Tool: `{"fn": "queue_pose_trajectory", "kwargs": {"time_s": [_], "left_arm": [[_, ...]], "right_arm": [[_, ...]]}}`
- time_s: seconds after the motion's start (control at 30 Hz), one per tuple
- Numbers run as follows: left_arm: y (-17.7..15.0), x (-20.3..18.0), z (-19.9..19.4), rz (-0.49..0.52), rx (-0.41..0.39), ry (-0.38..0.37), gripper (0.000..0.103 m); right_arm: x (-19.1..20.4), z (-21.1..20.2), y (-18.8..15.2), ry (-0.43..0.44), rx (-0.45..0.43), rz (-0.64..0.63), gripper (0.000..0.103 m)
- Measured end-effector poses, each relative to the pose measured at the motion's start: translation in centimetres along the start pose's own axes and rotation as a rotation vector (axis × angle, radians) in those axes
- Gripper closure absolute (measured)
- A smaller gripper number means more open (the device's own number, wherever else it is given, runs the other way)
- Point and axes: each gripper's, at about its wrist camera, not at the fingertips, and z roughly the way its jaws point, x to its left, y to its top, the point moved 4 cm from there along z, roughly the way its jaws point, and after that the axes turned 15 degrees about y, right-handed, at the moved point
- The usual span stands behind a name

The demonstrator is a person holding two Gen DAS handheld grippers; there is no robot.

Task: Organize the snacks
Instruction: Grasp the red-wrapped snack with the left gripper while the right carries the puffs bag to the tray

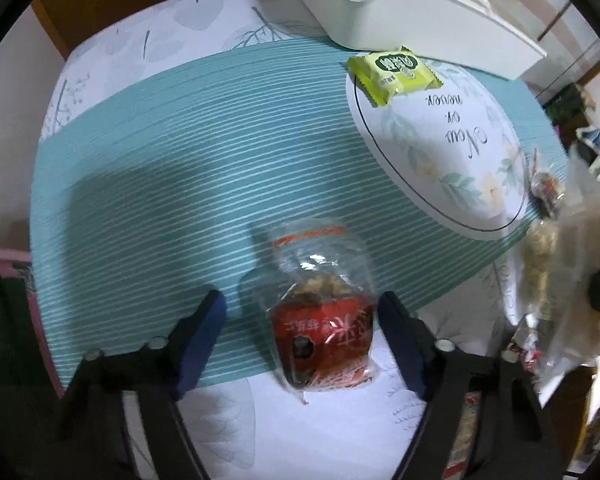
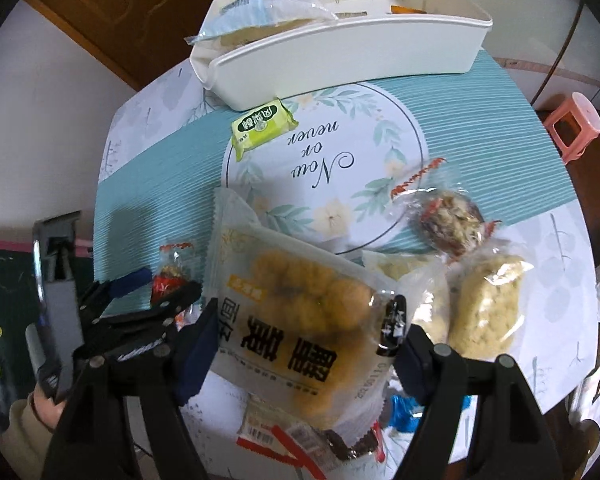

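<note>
A: Left wrist view first. What have the left tongs (image 1: 302,338) got?

B: Nothing. They stand wide open, one finger either side of a small red date snack (image 1: 320,340) in clear wrap, which lies on the bench (image 1: 140,200) at the near edge of the teal mat. I see no contact. A green biscuit packet (image 1: 394,74) lies just in front of the white bin (image 1: 420,28), far side.

A: How would that red one handle?

B: Light and crinkly, I'd judge; the film looks slippery. Take it across the solid middle, not the loose twisted ends.

A: Right wrist view?

B: The right tongs (image 2: 306,340) are open too, straddling a big pale bag of golden puffs (image 2: 300,300). Whether the pads touch it I cannot tell. It looks soft, air-filled and crushable, so squeeze gently at the bag's near edge. Beside it lie two rice cakes (image 2: 484,308) and a walnut date (image 2: 452,224). The bin (image 2: 340,52) already holds several packets.
</note>
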Motion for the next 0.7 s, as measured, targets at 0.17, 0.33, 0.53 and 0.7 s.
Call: {"fn": "queue_pose_trajectory", "kwargs": {"time_s": [0.17,0.33,0.53,0.7], "left_arm": [[0.1,-0.7,-0.4,0.015,0.013,0.052,0.05],[-0.1,-0.6,-1.6,-0.006,0.02,0.069,0.068],[1.9,-0.4,-6.4,-0.085,-0.038,0.023,0.068],[6.9,-1.1,-13.2,-0.152,-0.157,-0.007,0.068]], "right_arm": [[0.1,-1.3,-0.4,0.007,-0.01,-0.016,0.026],[0.0,-2.5,-0.2,0.026,-0.026,-0.03,0.027],[-0.7,-4.9,1.5,0.074,-0.051,-0.063,0.027],[-1.6,-7.6,4.7,0.13,-0.078,-0.11,0.027]]}}
